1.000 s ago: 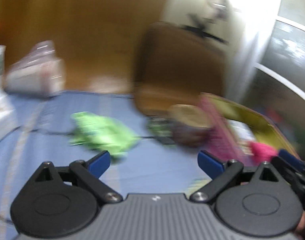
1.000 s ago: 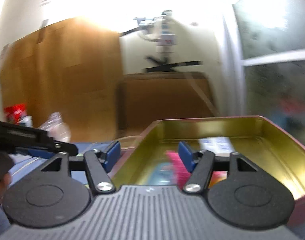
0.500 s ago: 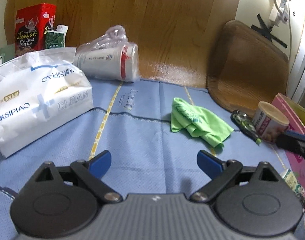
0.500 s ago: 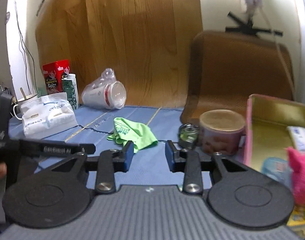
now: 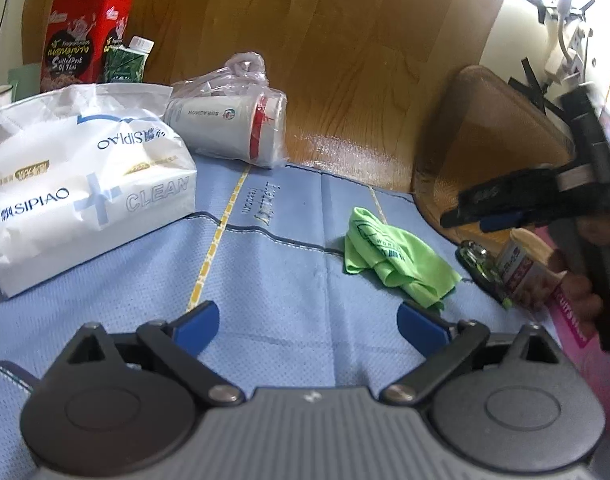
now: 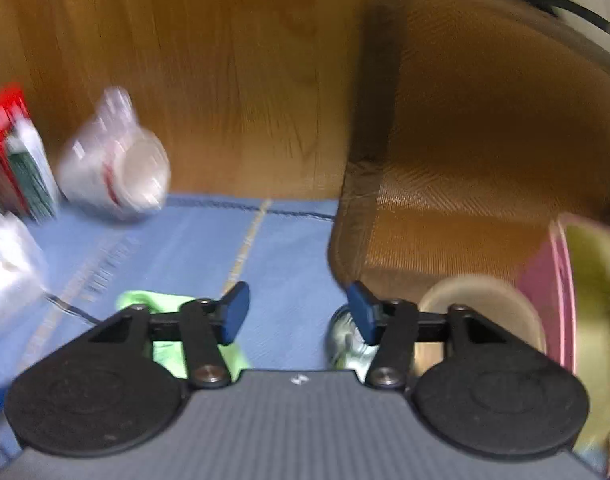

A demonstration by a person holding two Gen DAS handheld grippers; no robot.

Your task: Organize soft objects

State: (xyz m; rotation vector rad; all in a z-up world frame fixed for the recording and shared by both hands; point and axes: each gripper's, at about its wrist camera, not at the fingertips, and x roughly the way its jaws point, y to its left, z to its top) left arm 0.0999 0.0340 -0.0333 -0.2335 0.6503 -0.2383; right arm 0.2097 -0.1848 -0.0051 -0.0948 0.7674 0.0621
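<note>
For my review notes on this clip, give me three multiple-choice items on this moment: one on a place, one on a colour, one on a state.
1. Where does the crumpled cloth lie?
A. on the blue mat
B. in the pink tin
C. on the tissue pack

2. What colour is the cloth?
A. red
B. white
C. green

3. What is between the left gripper fingers?
A. the cloth
B. nothing
C. a cup

Answers: 1 A, it rests flat on the mat beside the small can. 2 C, bright green. 3 B, the jaws are opening over bare mat.

Both wrist views look low and slantwise down across the blue mat (image 5: 289,264), sharing the green cloth (image 5: 393,260) (image 6: 169,304); the right sits nearer.
</note>
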